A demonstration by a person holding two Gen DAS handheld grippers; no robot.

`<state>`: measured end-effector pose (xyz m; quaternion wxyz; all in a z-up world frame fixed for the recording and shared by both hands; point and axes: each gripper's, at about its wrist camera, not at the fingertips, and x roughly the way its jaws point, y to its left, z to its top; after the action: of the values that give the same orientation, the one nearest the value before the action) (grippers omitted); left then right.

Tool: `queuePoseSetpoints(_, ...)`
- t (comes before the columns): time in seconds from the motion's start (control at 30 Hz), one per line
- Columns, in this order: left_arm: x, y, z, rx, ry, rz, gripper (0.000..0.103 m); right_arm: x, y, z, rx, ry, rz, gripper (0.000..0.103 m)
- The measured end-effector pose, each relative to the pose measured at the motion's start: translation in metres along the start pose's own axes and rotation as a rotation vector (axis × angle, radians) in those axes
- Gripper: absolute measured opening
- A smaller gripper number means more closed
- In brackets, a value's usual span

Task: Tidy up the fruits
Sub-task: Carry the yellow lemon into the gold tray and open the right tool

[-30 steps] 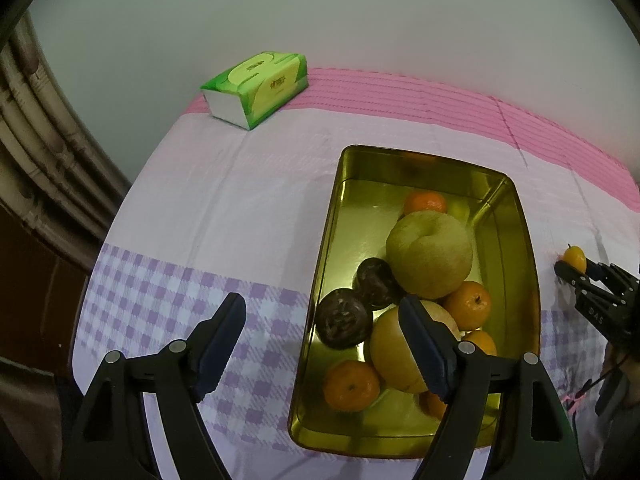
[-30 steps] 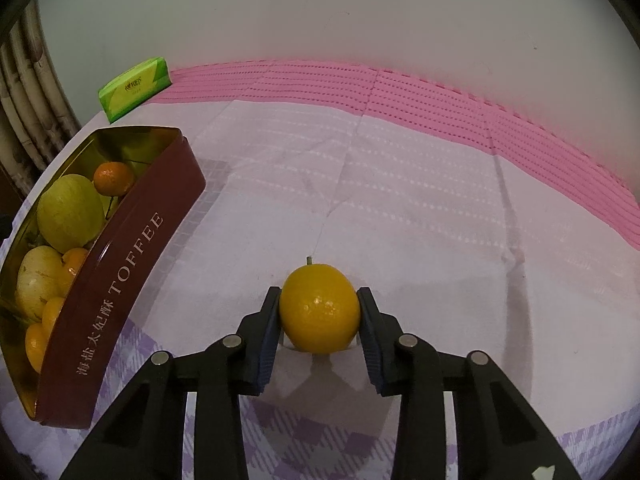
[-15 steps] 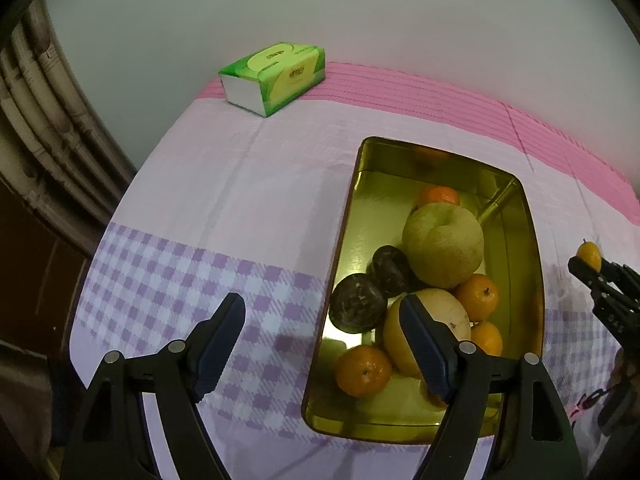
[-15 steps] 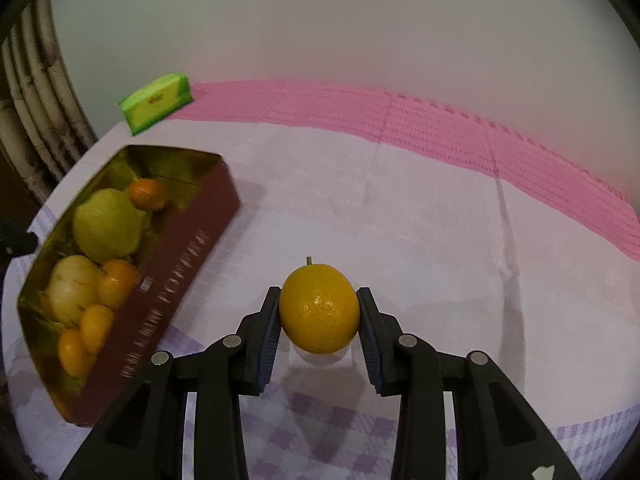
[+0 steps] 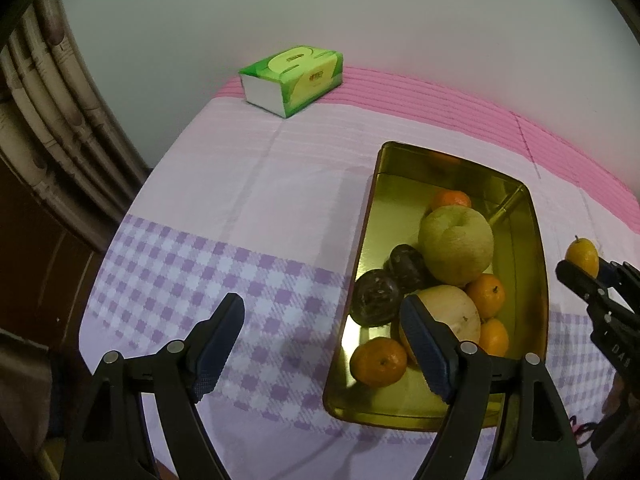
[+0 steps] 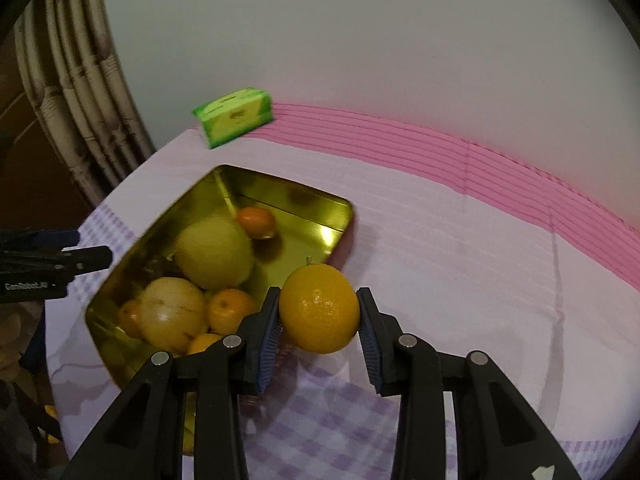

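My right gripper [image 6: 318, 312] is shut on a small yellow-orange citrus fruit [image 6: 319, 308] and holds it in the air beside the right rim of a gold tin tray [image 6: 344, 208]. The same fruit [image 5: 582, 255] and right gripper [image 5: 585, 270] show at the right of the left wrist view. The tray [image 5: 370, 216] holds a green pear [image 5: 456, 245], a pale pear [image 5: 450, 312], two dark fruits [image 5: 376, 297] and several small oranges [image 5: 378, 361]. My left gripper [image 5: 322, 338] is open and empty, above the cloth at the tray's near left side.
A green tissue pack [image 5: 294, 78] lies at the far left of the table by the wall. The tablecloth [image 5: 200, 264] is pink, white and purple-checked. Bamboo-like poles [image 5: 52, 120] stand off the table's left edge.
My right gripper has lifted the citrus fruit off the cloth and carried it left to the tray's rim. My left gripper has drawn back and left from the tray, still open.
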<state>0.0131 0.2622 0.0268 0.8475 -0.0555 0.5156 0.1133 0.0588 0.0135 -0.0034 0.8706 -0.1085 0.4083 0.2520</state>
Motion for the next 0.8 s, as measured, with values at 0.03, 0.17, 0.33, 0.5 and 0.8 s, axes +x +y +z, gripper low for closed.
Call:
queuePoseSetpoints(0.03,-0.001,0.000,-0.001,0.000,-0.001,0.003,0.081,0.000,0.005,0.001,-0.007,0.002,0.008,0.034)
queuePoseSetpoints(0.17,-0.002,0.002,-0.002,0.000,0.000,0.007,0.081,0.006,0.020,0.003,-0.027,0.011,0.028,0.034)
queuePoseSetpoints(0.33,-0.005,0.002,-0.004,0.012,-0.007,0.014,0.081,0.014,0.039,0.003,-0.046,0.026,0.039,0.034)
queuePoseSetpoints(0.5,-0.008,0.001,-0.008,0.025,-0.012,0.016,0.081,0.024,0.050,0.001,-0.058,0.044,0.037,0.034)
queuePoseSetpoints(0.8,-0.010,0.001,-0.014,0.035,-0.007,0.013,0.081,0.036,0.053,-0.002,-0.050,0.068,0.030,0.034)
